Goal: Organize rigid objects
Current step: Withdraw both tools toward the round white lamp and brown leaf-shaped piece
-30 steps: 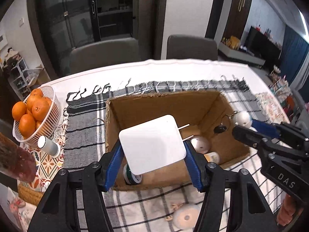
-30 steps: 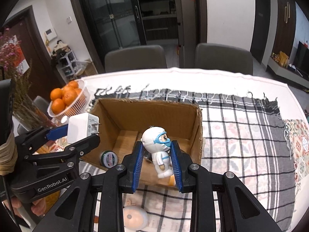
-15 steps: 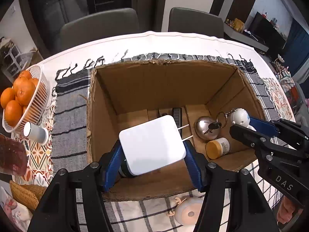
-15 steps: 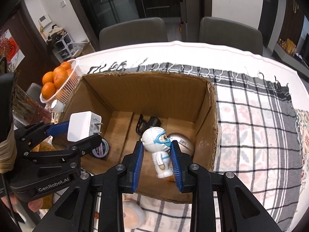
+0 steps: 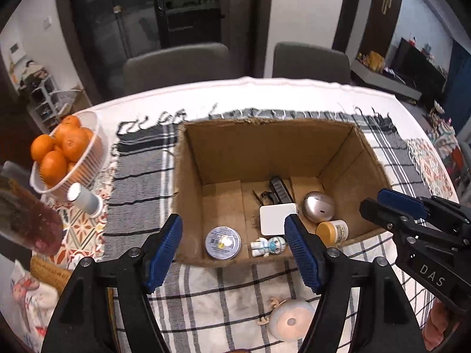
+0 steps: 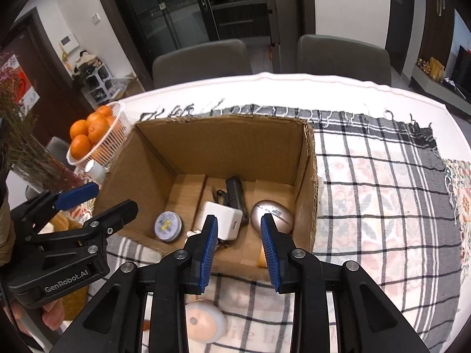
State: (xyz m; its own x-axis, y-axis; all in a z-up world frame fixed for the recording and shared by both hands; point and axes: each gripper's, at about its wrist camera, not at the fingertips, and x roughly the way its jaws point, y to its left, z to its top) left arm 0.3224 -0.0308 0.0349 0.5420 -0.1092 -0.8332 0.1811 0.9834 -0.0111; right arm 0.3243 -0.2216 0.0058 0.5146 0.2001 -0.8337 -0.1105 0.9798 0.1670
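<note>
An open cardboard box (image 5: 347, 158) (image 6: 141, 170) stands on a checked cloth. Inside lie a white charger (image 5: 276, 219) (image 6: 225, 220), a small white astronaut figure (image 5: 268, 246), a round blue tin (image 5: 222, 241) (image 6: 168, 225), a silver dome (image 5: 318, 210) (image 6: 272, 214), a yellow-capped jar (image 5: 332, 231) and a black object (image 5: 279, 191) (image 6: 235, 195). My left gripper (image 5: 234, 253) is open and empty above the box's near wall. My right gripper (image 6: 238, 247) is open and empty above the near right corner. A pale round gadget (image 5: 290, 319) (image 6: 204, 325) lies on the cloth in front of the box.
A white basket of oranges (image 5: 63, 154) (image 6: 97, 135) and a small white cup (image 5: 84, 198) stand left of the box. Dried flowers (image 6: 26, 153) rise at far left. Two grey chairs (image 5: 176, 64) stand behind the table.
Both grippers have opened. The white charger and the astronaut figure have dropped into the box, and both grippers have drawn back toward the near side.
</note>
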